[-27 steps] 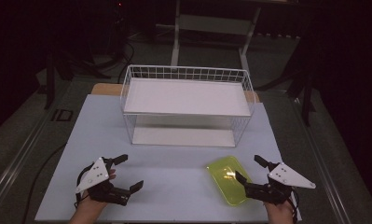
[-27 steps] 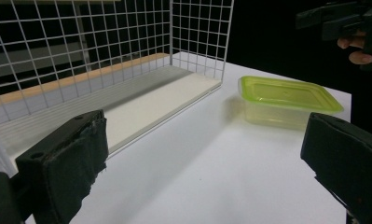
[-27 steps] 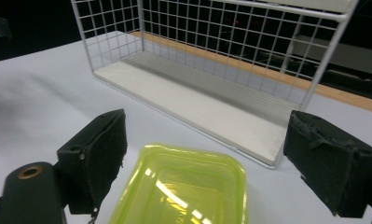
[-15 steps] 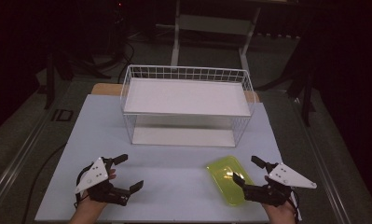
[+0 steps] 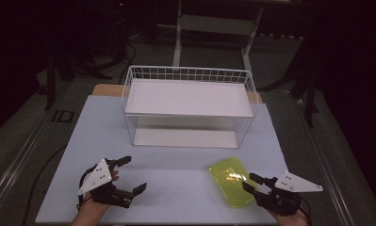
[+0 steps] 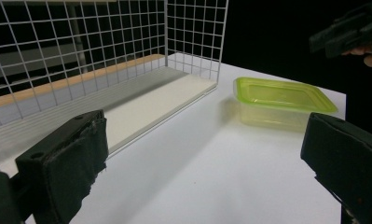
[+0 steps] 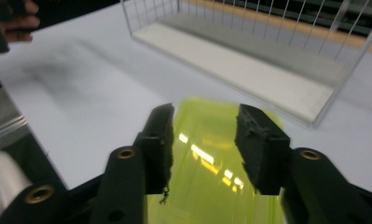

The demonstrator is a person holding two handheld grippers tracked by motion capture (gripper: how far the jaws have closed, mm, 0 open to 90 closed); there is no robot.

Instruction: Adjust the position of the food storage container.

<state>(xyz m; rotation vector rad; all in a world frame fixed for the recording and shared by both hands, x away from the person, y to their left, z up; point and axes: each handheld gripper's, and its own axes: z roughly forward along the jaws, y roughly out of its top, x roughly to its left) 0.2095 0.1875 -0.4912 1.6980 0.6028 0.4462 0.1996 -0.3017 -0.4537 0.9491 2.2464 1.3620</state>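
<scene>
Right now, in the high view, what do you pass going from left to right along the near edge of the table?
left gripper → bare white table → yellow-green lidded container → right gripper, its open jaws poised at the container's near right edge.

Left gripper [image 5: 127, 175] jaws spread wide, right gripper [image 5: 251, 182] jaws partly open, closing
</scene>
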